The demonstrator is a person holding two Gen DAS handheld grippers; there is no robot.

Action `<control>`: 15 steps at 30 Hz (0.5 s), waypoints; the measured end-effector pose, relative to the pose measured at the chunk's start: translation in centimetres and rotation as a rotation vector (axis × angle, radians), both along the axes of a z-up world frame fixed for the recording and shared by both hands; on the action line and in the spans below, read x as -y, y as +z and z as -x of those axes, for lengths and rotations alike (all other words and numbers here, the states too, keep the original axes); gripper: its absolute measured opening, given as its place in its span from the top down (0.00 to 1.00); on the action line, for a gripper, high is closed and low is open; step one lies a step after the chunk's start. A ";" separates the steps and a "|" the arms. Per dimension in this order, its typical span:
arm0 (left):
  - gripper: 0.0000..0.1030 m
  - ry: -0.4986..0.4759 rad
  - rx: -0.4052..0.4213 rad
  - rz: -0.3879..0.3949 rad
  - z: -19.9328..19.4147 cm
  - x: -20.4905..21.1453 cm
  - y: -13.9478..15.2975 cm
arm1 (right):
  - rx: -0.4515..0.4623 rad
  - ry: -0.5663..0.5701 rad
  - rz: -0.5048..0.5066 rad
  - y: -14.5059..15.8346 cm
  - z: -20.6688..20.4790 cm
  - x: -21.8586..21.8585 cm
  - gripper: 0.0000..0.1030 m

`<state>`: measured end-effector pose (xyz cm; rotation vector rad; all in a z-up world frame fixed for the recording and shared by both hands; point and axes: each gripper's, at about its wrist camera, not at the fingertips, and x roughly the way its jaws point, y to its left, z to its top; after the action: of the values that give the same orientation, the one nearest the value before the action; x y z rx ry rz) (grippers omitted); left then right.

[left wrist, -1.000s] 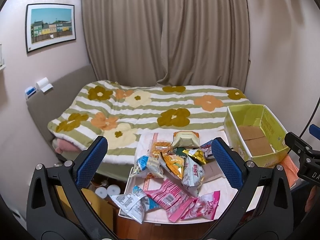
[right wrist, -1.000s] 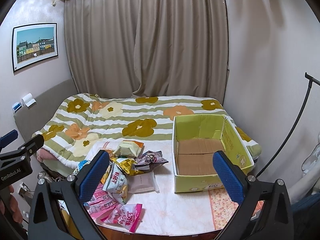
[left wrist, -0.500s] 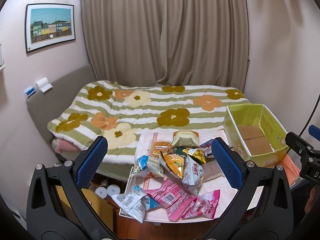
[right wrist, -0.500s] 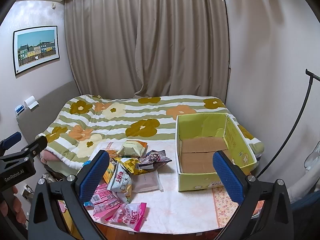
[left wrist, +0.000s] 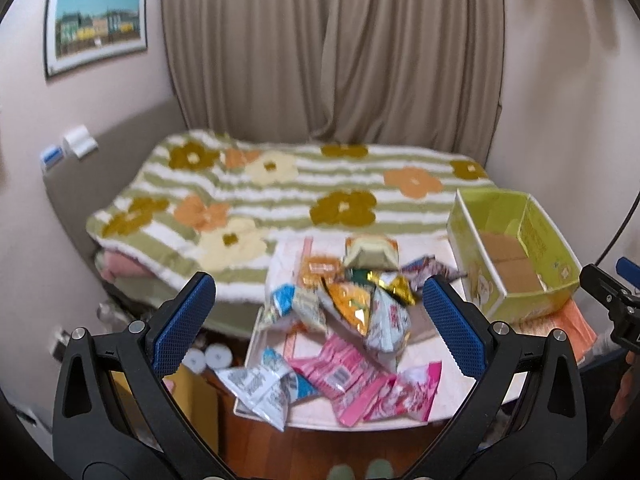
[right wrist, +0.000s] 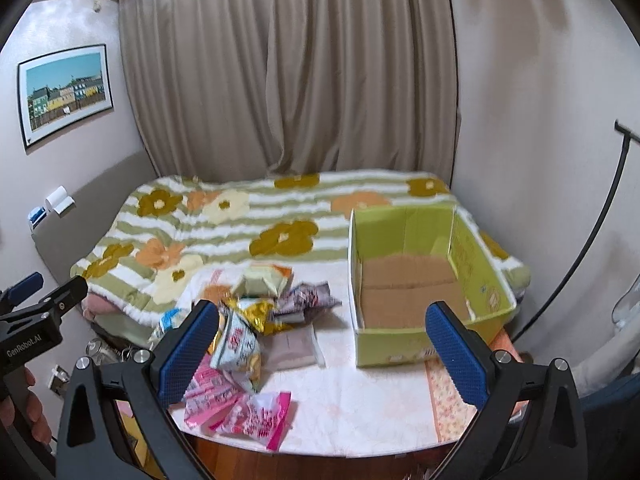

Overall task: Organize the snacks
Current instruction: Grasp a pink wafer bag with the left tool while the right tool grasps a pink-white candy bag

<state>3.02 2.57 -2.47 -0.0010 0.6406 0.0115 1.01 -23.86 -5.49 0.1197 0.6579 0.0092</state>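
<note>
A pile of snack packets (left wrist: 356, 316) lies on a small white table (left wrist: 424, 360): pink ones at the front, a blue-white one at the front left, gold and orange ones behind. The pile also shows in the right wrist view (right wrist: 248, 332). A green cardboard box (right wrist: 424, 280) stands open and empty on the table's right side; it also shows in the left wrist view (left wrist: 516, 256). My left gripper (left wrist: 316, 324) is open, above and in front of the pile. My right gripper (right wrist: 320, 344) is open, above the table between pile and box.
A bed with a flowered striped blanket (left wrist: 288, 196) lies behind the table. Curtains (right wrist: 288, 72) hang at the back. Walls stand close on both sides. A black stand pole (right wrist: 592, 232) leans at the right. Jars sit on the floor left of the table (left wrist: 208, 358).
Both grippers have moved slightly closer to the table and tilted down a little. Both stay open. The packets and box have not moved.
</note>
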 end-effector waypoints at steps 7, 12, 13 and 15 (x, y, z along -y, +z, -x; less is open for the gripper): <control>0.00 0.003 -0.205 0.007 -1.8 0.0 -6.5 | -0.180 0.111 -0.105 -6.7 -3.2 0.7 0.00; 0.00 -0.034 -0.302 -0.011 -3.3 1.1 -11.1 | -0.330 0.198 -0.195 -12.4 -5.3 0.0 0.00; 0.00 -0.052 -0.325 -0.021 -3.8 1.4 -12.2 | -0.356 0.207 -0.205 -13.5 -5.5 -0.3 0.00; 0.00 -0.076 -0.366 -0.055 -5.0 1.7 -13.7 | -0.416 0.223 -0.228 -15.5 -5.8 -1.0 0.00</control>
<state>8.03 0.90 -16.14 0.0797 1.0057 -0.0449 6.80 -22.90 -21.00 0.2718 1.0833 0.2813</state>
